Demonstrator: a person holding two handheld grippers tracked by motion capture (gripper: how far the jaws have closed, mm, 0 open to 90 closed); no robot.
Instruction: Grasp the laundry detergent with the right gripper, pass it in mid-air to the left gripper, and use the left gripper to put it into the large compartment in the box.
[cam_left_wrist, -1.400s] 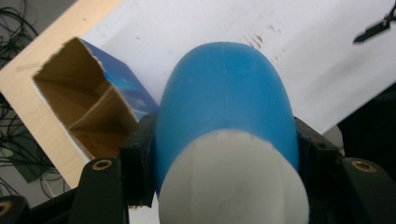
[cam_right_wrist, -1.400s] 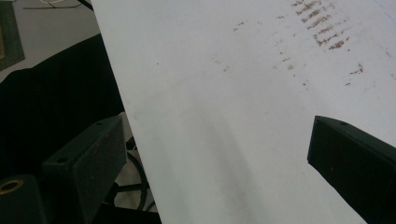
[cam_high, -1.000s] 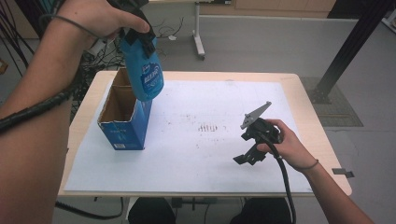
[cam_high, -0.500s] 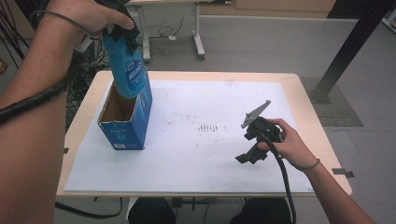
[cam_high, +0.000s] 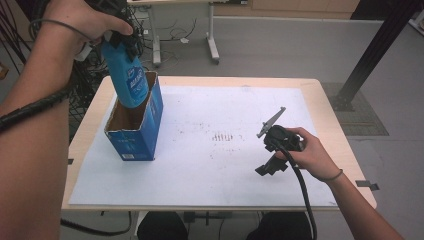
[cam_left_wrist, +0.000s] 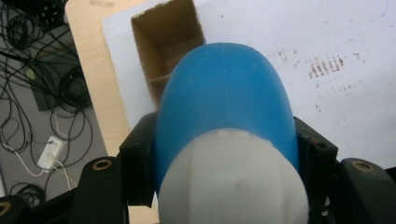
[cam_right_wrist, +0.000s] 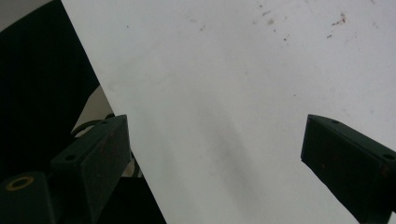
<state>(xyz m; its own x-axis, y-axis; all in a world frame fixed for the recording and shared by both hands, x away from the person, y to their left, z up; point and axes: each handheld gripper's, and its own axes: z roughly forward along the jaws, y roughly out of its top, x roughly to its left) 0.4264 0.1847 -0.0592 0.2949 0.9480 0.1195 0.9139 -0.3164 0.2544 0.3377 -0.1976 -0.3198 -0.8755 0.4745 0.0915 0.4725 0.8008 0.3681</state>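
Blue bottle (cam_high: 126, 75) is clamped cap-up by left gripper (cam_high: 116, 37), base lowered into open carton (cam_high: 135, 122) at table's 9 o'clock for upright insertion. Right gripper (cam_high: 270, 162) is parked at 4 o'clock, jaws spread, nothing held.

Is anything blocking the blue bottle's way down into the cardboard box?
Nothing visible. The blue bottle, clamped in the left gripper, hangs over the open top of the cardboard box, whose inside looks empty.

Both grippers (cam_high: 267, 162) are black with brass screw holes (cam_left_wrist: 102, 164); a thick black cable (cam_high: 302, 197) hangs off each
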